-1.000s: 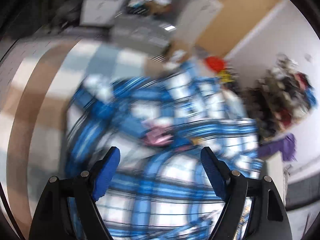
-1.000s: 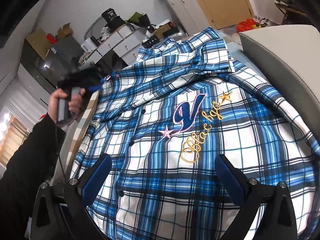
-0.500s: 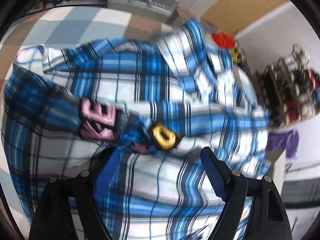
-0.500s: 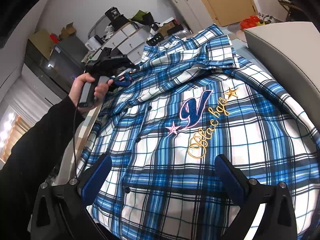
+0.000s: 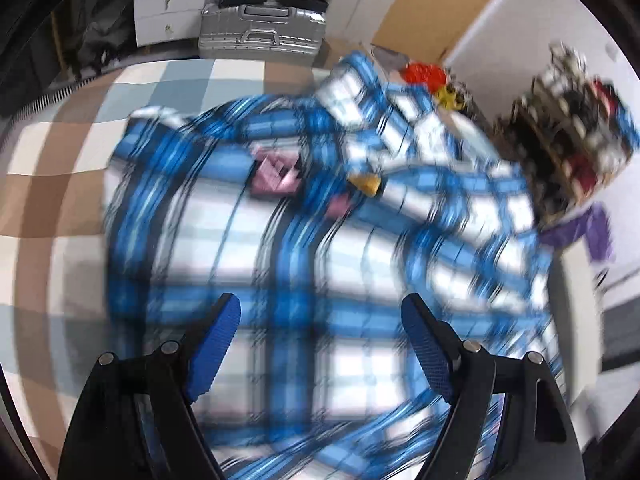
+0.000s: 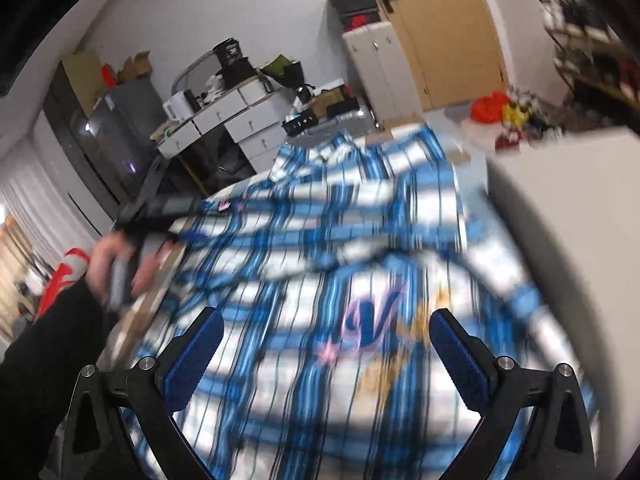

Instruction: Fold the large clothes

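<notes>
A large blue and white plaid shirt (image 5: 304,264) lies spread on a checked surface, blurred by motion in both views. Pink and yellow patches sit near its upper part in the left wrist view. A blue "V" emblem (image 6: 370,318) with gold script shows on it in the right wrist view. My left gripper (image 5: 320,316) hangs open above the shirt (image 6: 320,280), nothing between its blue pads. My right gripper (image 6: 326,332) is open too, over the shirt's lower part. The left gripper (image 6: 188,232) appears there at the shirt's left edge, held by a hand (image 6: 116,264).
A silver suitcase (image 5: 260,32) and white drawers (image 5: 168,4) stand beyond the checked cloth (image 5: 64,152). A clothes rack (image 5: 576,128) stands at the right. A grey cushioned edge (image 6: 560,208) borders the shirt's right side. A wooden door (image 6: 440,32) and cluttered desk (image 6: 224,112) are behind.
The left gripper has dropped and pulled back over the shirt, so more of the garment shows. The right gripper has risen, bringing more of the room into view. Both stayed open.
</notes>
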The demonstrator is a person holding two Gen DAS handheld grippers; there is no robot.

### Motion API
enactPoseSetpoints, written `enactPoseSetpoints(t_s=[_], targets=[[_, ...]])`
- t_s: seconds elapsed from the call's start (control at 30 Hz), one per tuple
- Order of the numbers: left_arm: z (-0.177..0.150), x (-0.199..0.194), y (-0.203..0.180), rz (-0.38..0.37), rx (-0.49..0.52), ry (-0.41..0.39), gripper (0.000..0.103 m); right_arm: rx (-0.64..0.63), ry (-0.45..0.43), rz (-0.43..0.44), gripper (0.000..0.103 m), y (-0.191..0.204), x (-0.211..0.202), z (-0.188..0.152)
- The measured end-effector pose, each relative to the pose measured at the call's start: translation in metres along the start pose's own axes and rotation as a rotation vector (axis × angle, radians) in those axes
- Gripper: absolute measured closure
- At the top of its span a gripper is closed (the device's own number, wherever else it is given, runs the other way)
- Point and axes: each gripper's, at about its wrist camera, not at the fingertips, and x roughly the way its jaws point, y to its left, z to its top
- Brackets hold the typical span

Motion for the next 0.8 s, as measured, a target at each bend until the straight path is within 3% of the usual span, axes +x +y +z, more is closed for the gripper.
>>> enactPoseSetpoints(t_s=[0.1,0.17,0.23,0.37,0.5,0.6,0.7,0.8], targets=[[-0.018,0.016,0.010,0.086,0.032,0.024,0.024,-0.098,0.066,-0.123,0.000,0.001,0.047,0.044],[-0.023,0.007,0.012,0.133,0.066,-0.012,0.024,-0.165,0.148,-0.185,0.000,-0.001,0.088,0.067],[-0.027,0.020,0.013,0.171,0.052,0.025,0.024,-0.205,0.207,-0.236,0.000,-0.004,0.122,0.081],[-0.031,0.030,0.004,0.214,0.081,0.004,0.021,-0.160,0.303,-0.285,0.002,-0.021,0.164,0.084],[-0.037,0.039,-0.003,0.227,0.106,-0.010,0.020,-0.170,0.405,-0.323,0.000,-0.031,0.193,0.062],[-0.037,0.025,0.001,0.190,0.045,0.010,0.020,-0.177,0.380,-0.261,0.000,-0.029,0.185,0.058],[-0.043,-0.012,-0.007,0.167,0.005,-0.098,0.020,-0.114,0.304,-0.179,0.000,-0.031,0.154,0.062],[-0.059,-0.055,-0.029,0.257,0.082,-0.229,0.020,-0.110,0.217,-0.128,0.000,-0.018,0.116,0.063]])
